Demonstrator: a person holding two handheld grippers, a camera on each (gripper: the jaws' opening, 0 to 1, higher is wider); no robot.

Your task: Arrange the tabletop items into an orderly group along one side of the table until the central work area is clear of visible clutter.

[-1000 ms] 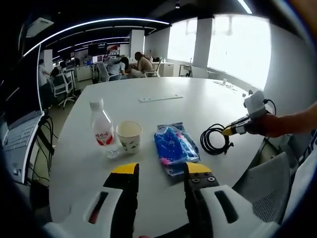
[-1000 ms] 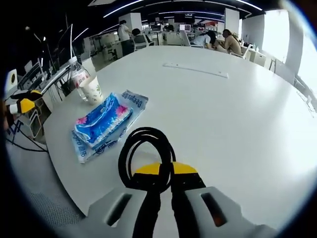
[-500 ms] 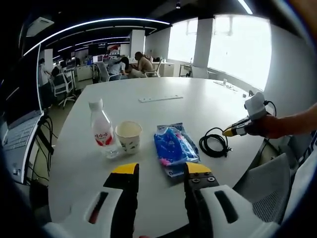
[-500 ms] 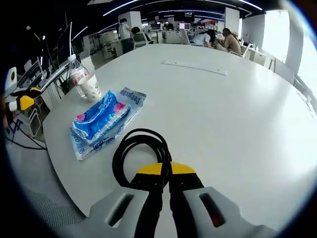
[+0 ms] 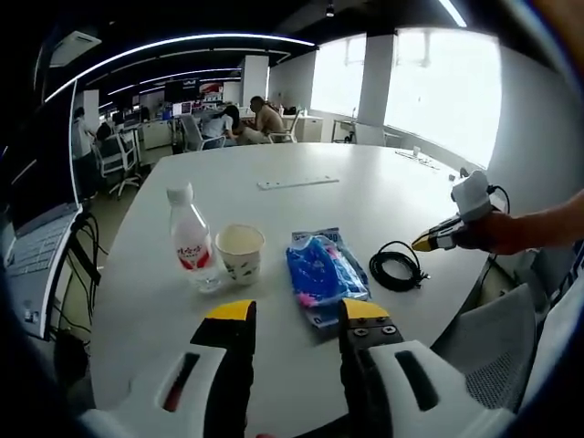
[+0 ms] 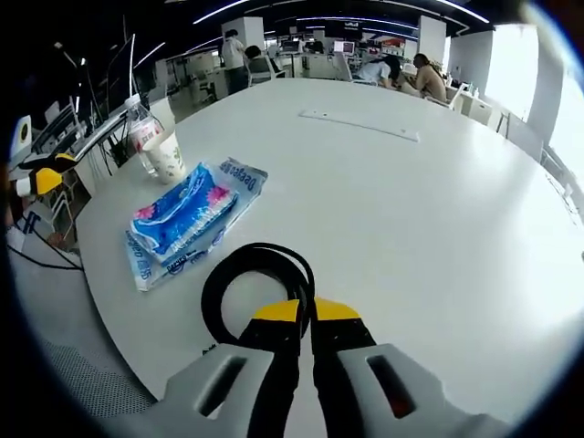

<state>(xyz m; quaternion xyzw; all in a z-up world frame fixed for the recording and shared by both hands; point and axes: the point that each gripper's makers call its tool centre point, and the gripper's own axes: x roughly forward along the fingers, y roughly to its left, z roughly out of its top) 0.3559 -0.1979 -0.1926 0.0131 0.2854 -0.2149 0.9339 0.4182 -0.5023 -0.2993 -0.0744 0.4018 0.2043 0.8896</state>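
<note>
Gripping the cable [image 6: 258, 283] at the near edge of the table [image 6: 438, 210], the right gripper [image 6: 304, 315] has its yellow-tipped jaws closed together on the black coil, which lies flat just ahead of them. In the left gripper view the same coil [image 5: 397, 267] sits near the table's rim, with the right gripper [image 5: 429, 241] at its far-right side. The left gripper [image 5: 290, 315] hovers low over the near edge with its jaws parted and nothing between them.

The step in hand looks like sliding the cable toward the row of other things. To do it well, I judge the coil should be dragged flat and slowly so its loops stay bundled, and set just beside the pack [image 6: 187, 214] without riding onto it or slipping off the rim.

The coil is a rough oval; its long axis runs away from the right gripper toward the table's middle. Past it, the blue pack lies on a wrapper [image 6: 242, 178], its long axis slanting from the near edge toward the far right in the right gripper view, roughly in line with the cup [image 6: 167, 155] and bottle [image 6: 141, 135] beyond. Both of those stand upright, just beside each other. A pale strip [image 6: 360, 126] lies well apart near the far centre.
</note>
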